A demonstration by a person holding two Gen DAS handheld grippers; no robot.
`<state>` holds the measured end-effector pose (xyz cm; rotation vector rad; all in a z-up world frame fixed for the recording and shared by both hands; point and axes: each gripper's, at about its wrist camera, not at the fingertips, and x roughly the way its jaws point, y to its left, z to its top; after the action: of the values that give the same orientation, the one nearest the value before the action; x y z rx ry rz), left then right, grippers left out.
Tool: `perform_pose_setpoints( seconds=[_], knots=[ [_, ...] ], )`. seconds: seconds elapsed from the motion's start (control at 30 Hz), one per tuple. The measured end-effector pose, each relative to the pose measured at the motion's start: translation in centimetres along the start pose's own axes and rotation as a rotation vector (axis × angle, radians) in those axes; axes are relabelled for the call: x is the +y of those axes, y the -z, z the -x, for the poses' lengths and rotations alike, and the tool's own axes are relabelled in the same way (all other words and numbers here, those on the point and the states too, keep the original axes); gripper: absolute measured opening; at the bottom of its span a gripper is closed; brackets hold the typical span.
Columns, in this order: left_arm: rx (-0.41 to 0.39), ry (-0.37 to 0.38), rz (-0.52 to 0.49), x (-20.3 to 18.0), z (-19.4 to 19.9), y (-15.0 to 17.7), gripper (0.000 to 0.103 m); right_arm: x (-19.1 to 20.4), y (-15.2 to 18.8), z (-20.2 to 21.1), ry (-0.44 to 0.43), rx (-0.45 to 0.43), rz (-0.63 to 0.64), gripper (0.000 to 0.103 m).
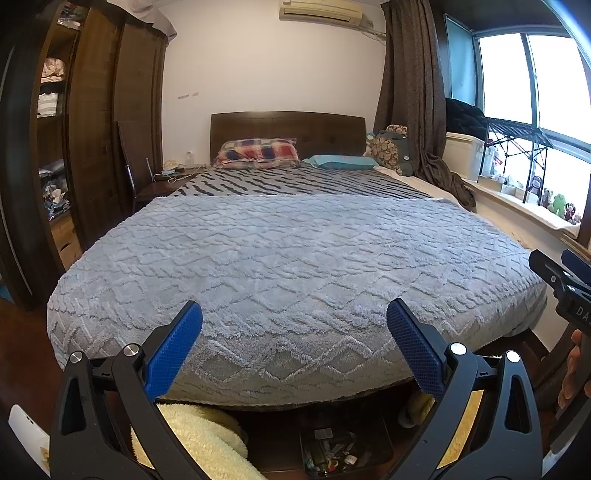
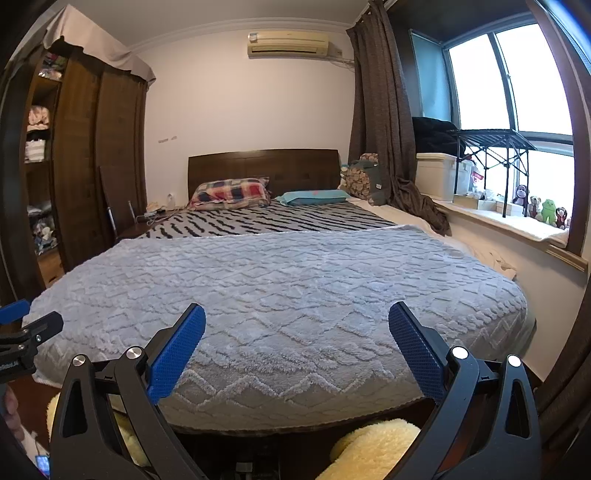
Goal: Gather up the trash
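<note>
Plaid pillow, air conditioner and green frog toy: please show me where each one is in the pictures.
Plaid pillow (image 1: pixel 258 151), left wrist view, middle of its checked cover.
Air conditioner (image 2: pixel 288 43), right wrist view, centre of its front panel.
Green frog toy (image 2: pixel 549 211), right wrist view, its body.

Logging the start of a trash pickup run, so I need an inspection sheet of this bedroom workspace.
Surface: bed under a grey textured blanket, nothing lying on it.
Job's things: no clear trash seen; a dark tray of small items sits on the floor under the bed's foot.
Clutter: plaid pillow, teal pillow, plush toys on the sill.
Grippers: left gripper open, empty; right gripper open, empty.
Cables: white cord on the nightstand.
Surroundings: wardrobe, curtain, air conditioner.
</note>
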<state>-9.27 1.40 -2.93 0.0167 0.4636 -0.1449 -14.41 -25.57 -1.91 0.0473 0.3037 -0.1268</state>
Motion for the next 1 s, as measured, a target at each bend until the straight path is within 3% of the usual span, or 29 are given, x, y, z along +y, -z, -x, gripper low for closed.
perform_pose_setpoints(
  seconds=[1.0],
  knots=[
    [-0.015, -0.002, 0.001, -0.04, 0.80, -0.08, 0.095, -0.21, -0.24, 0.69, 0.000, -0.016, -0.009, 0.100]
  ],
)
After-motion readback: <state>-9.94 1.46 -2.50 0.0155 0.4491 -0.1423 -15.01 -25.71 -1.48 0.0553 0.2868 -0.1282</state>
